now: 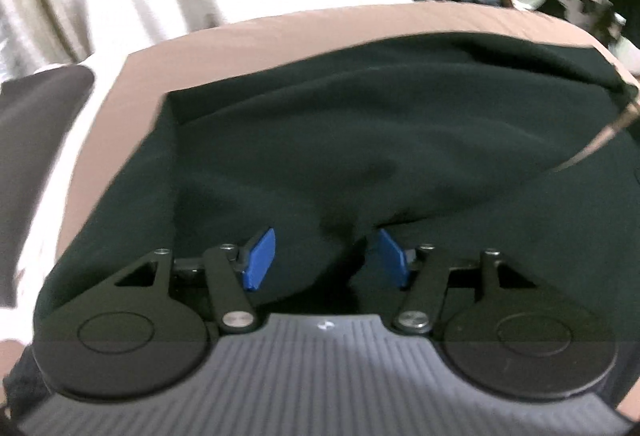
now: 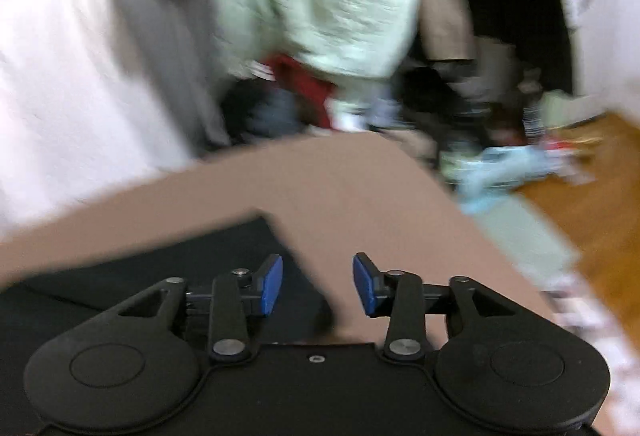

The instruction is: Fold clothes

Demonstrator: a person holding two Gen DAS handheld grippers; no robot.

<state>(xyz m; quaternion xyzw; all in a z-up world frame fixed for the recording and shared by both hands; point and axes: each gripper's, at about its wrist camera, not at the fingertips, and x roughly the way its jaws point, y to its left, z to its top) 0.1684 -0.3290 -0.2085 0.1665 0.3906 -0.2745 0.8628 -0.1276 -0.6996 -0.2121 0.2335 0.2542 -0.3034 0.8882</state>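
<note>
Left wrist view: your left gripper (image 1: 320, 260) hangs over a dark green garment (image 1: 360, 140) spread on a tan surface (image 1: 132, 108). Its blue pads (image 1: 260, 256) stand apart; a raised fold of the cloth sits between them, and neither pad visibly presses it. White fabric lies beyond the far edge.

Right wrist view, blurred: your right gripper (image 2: 318, 286) has jaws parted, nothing between them. The garment's corner (image 2: 224, 248) lies near left under the left finger; bare tan surface (image 2: 360, 188) lies ahead. Mixed clothes (image 2: 320, 4) are piled far behind; wooden floor (image 2: 592, 172) shows at right.
</note>
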